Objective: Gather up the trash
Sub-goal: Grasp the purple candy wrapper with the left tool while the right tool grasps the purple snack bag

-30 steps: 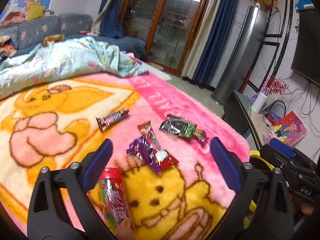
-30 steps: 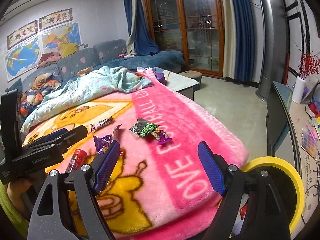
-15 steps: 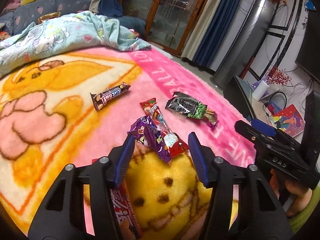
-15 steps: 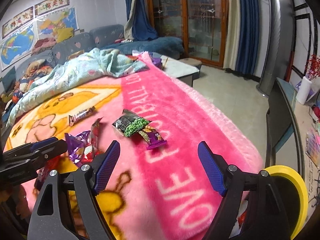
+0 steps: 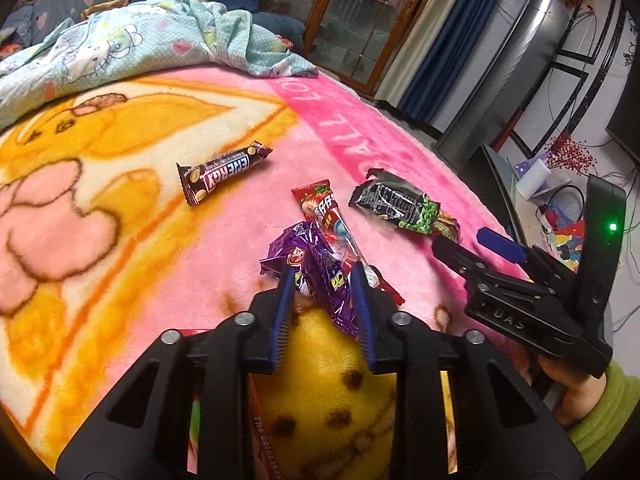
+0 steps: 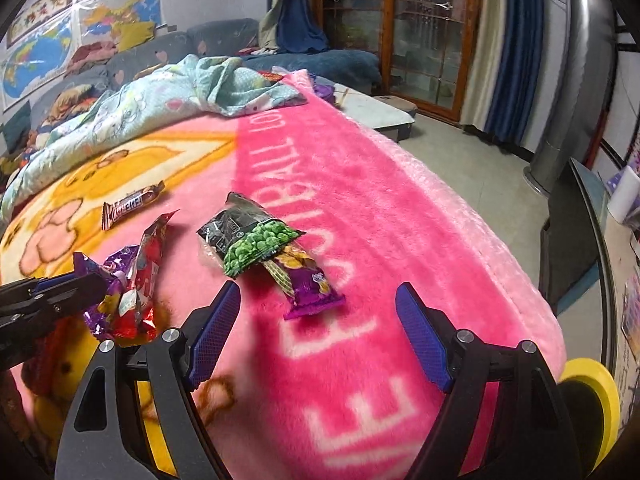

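Observation:
Snack wrappers lie on a pink and yellow blanket (image 5: 120,240). My left gripper (image 5: 322,280) is shut on a crumpled purple wrapper (image 5: 320,276), which also shows in the right wrist view (image 6: 100,292). A red wrapper (image 5: 332,216) lies against it. A brown Energy bar (image 5: 224,172) lies to the left. A black and green pea packet (image 5: 400,208) lies to the right, overlapping a small purple packet (image 6: 308,284). My right gripper (image 6: 318,300) is open, just short of that purple packet.
A light blue quilt (image 5: 140,44) is bunched at the far end of the bed. A yellow-rimmed bin (image 6: 588,396) stands off the bed's right edge. A red tube (image 5: 260,448) lies under my left gripper. A dark TV stand (image 6: 576,240) is to the right.
My left gripper moved forward and closed from wide open onto the purple wrapper. My right gripper moved closer to the pea packet and purple packet, still open.

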### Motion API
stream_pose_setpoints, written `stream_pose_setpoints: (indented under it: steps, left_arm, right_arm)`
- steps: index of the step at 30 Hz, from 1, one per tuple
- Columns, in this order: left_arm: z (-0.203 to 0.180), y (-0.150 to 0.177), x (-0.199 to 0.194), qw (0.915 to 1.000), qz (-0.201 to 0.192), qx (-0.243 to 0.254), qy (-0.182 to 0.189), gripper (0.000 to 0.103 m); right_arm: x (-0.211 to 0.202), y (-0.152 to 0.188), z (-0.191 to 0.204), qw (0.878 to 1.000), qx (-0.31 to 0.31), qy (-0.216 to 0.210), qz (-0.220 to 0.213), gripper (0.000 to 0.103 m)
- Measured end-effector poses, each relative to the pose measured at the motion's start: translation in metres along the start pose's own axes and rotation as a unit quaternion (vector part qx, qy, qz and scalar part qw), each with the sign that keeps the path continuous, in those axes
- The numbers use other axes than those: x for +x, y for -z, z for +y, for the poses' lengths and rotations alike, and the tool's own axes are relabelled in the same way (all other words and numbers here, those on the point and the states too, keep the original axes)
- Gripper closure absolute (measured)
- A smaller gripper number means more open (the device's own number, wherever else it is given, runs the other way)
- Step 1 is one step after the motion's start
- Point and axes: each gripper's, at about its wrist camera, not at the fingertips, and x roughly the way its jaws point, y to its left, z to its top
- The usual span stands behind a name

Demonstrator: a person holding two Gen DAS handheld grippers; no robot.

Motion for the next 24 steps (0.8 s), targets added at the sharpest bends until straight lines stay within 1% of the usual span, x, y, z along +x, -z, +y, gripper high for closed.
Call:
stream_pose_setpoints:
  steps: [1,2,4,5,7,11,12,14,18,21,22,24]
  left_arm:
    - [0.0,0.0,0.0,1.0,0.0,0.0,0.001,0.085]
    - [-0.001,0.0,0.001,1.0,0.0,0.001,0.001,0.085]
    - [-0.001,0.0,0.001,1.0,0.002,0.002,0.002,0.087]
    - [-0.002,0.001,0.001,1.0,0.002,0.002,0.002,0.087]
    - [-0.002,0.001,0.001,1.0,0.002,0.002,0.004,0.088]
    - [-0.001,0.002,-0.001,1.0,-0.004,-0.003,0.006,0.092]
    - [0.0,0.002,-0.003,0.9999,-0.007,-0.004,0.006,0.096]
    - [0.0,0.002,-0.009,0.9998,-0.016,-0.004,0.008,0.096]
    - [-0.002,0.001,-0.017,0.9995,-0.03,0.002,0.01,0.096]
    - [-0.003,0.0,-0.025,0.9991,-0.041,0.004,0.013,0.096]
    - [-0.004,-0.002,-0.027,0.9989,-0.045,0.006,0.012,0.096]
    - [-0.007,-0.003,-0.033,0.9984,-0.053,0.011,0.015,0.096]
  right_arm:
    - [0.002,0.0,0.001,1.0,-0.007,0.002,0.002,0.031]
    - [0.006,0.0,0.002,1.0,-0.014,-0.001,0.008,0.037]
    - [0.01,0.001,0.003,1.0,-0.017,-0.013,0.018,0.051]
    - [0.011,0.002,0.004,1.0,-0.018,-0.017,0.019,0.06]
    - [0.009,0.004,0.004,0.999,-0.02,-0.02,0.015,0.072]
    - [-0.001,0.008,0.005,0.999,-0.018,-0.028,0.015,0.072]
    - [-0.004,0.01,0.006,0.999,-0.019,-0.03,0.015,0.072]
    - [-0.011,0.013,0.006,0.999,-0.021,-0.028,0.012,0.072]
    - [-0.025,0.024,0.003,0.999,-0.02,-0.027,0.021,0.072]
    - [-0.036,0.031,0.0,0.999,-0.028,-0.01,0.019,0.072]
    - [-0.042,0.034,-0.002,0.999,-0.032,0.012,0.02,0.072]
    - [-0.049,0.038,-0.007,0.999,-0.037,0.035,0.019,0.072]
